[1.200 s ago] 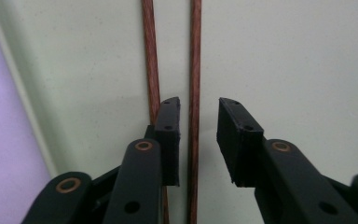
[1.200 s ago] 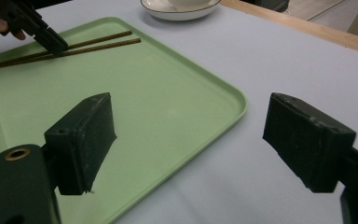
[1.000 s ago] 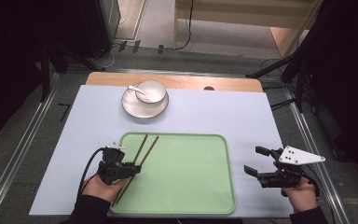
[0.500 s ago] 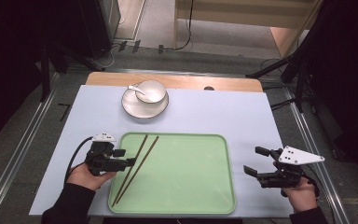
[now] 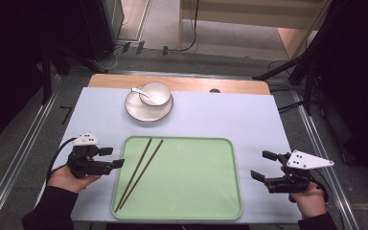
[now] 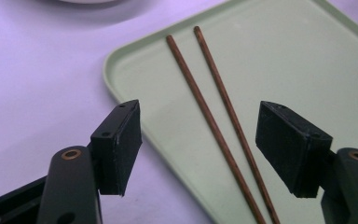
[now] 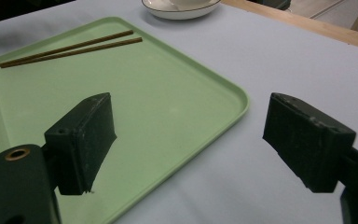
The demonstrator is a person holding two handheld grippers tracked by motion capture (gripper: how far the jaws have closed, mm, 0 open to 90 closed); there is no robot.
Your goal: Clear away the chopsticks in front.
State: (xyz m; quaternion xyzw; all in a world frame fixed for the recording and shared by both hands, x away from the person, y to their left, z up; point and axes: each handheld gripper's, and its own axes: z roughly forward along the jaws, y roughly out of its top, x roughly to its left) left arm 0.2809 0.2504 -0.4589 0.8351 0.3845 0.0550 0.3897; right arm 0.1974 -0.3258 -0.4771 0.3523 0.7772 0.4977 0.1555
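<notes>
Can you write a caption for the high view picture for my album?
Two open grippers wait beside a green tray holding chopsticks.

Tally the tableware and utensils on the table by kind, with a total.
Tray: 1
Chopsticks: 2, lying on the tray
Saucer: 1
Bowl: 1, on the saucer
Spoon: 1, resting in the bowl
Total: 6
</notes>
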